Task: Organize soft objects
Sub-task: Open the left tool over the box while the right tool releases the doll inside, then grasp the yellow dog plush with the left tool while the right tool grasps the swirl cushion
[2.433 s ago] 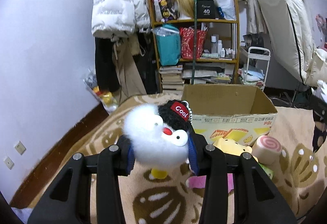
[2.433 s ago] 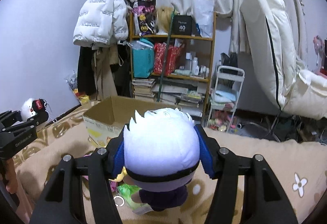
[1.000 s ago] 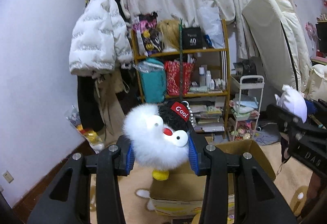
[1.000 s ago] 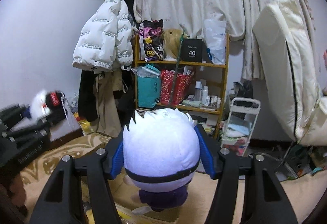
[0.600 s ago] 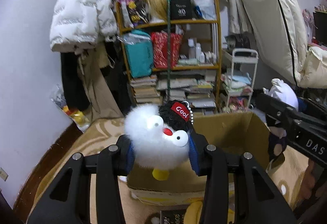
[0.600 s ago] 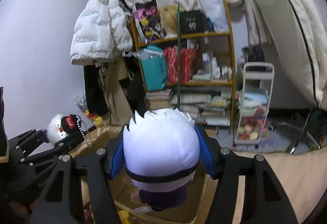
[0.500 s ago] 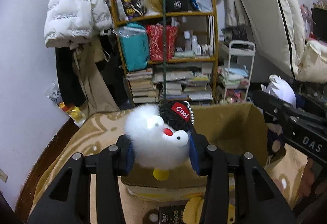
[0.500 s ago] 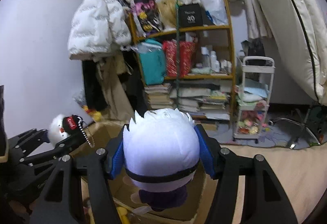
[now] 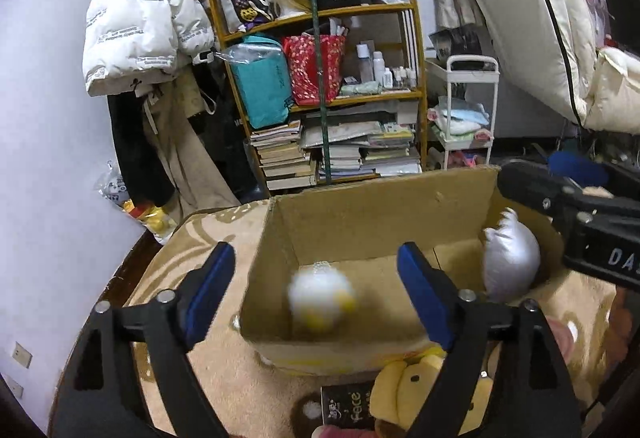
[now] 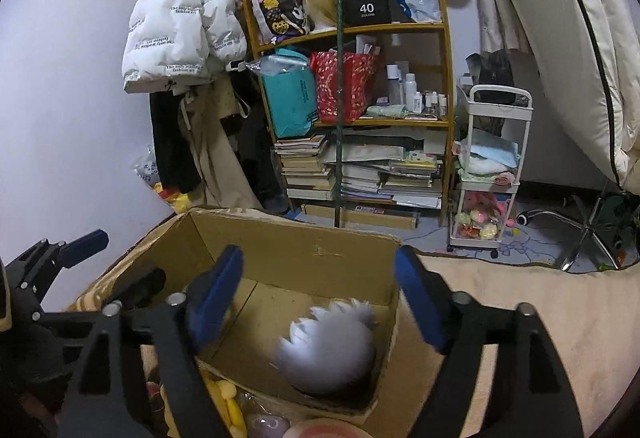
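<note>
An open cardboard box [image 9: 360, 214] stands on the patterned rug. My left gripper [image 9: 316, 290] is open above its left half; the fluffy white penguin toy [image 9: 322, 298] is blurred inside the box below it. My right gripper [image 10: 320, 294] is open above the right half; the white-haired plush doll [image 10: 328, 350] lies inside the box [image 10: 288, 250] under it. The doll also shows in the left wrist view [image 9: 510, 262], beside the right gripper's black body [image 9: 580, 210]. The left gripper shows at the left edge of the right wrist view [image 10: 60, 254].
A yellow plush [image 9: 412, 386] and a small black "Face" packet [image 9: 346, 404] lie on the rug in front of the box. A yellow plush [image 10: 224, 402] and a pink roll toy [image 10: 320, 430] show near the box's front. A cluttered bookshelf [image 9: 332, 86], white trolley [image 9: 468, 110] and hanging jacket [image 9: 140, 14] stand behind.
Both grippers have opened over the box. The penguin toy and the white-haired doll have left the jaws and dropped into the box.
</note>
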Motion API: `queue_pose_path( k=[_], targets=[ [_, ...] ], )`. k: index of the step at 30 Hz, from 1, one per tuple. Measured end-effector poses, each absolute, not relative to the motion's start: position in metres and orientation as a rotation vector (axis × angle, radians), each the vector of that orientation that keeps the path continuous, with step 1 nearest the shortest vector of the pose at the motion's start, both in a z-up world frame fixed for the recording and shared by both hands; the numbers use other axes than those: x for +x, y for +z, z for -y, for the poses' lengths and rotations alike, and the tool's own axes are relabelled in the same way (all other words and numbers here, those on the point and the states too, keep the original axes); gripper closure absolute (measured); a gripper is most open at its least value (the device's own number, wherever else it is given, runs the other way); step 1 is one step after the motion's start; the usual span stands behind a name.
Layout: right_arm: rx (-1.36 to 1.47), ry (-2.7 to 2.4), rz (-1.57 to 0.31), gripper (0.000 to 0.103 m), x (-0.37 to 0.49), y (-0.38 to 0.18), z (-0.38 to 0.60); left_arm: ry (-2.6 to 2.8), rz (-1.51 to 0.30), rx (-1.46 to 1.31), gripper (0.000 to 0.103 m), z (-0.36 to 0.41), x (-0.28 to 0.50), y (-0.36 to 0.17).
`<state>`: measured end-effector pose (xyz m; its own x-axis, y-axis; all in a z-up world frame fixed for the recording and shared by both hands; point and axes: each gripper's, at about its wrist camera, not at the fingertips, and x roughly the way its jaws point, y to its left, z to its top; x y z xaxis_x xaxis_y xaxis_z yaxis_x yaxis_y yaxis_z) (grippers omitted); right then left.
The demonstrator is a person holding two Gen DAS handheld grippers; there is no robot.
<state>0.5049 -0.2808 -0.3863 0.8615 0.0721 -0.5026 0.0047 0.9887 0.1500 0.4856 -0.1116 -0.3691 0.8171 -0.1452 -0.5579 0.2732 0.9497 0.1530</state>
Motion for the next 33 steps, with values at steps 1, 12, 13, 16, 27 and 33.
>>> queue_pose_path(
  k=[1,12,13,16,27,33],
  targets=[
    [0.148,0.033,-0.531,0.012,0.504,-0.386,0.281,-0.221,-0.571,0.235,0.015,0.112,0.484,-0.370],
    [0.166,0.020,-0.521,0.000,0.485,-0.376,0.286,-0.194,-0.585,0.252,0.006,0.107,0.474,-0.372],
    [0.166,0.018,-0.520,0.000,0.484,-0.376,0.286,-0.187,-0.586,0.246,0.006,0.106,0.472,-0.374],
    [0.170,0.011,-0.521,0.000,0.472,-0.374,0.288,-0.185,-0.601,0.224,0.005,0.101,0.469,-0.372],
    [0.124,-0.016,-0.505,0.000,0.420,-0.357,0.280,-0.181,-0.587,0.209,0.004,0.084,0.440,-0.360],
    [0.114,-0.024,-0.476,0.000,0.396,-0.343,0.272,-0.190,-0.576,0.209,0.004,0.079,0.421,-0.354]
  ],
)
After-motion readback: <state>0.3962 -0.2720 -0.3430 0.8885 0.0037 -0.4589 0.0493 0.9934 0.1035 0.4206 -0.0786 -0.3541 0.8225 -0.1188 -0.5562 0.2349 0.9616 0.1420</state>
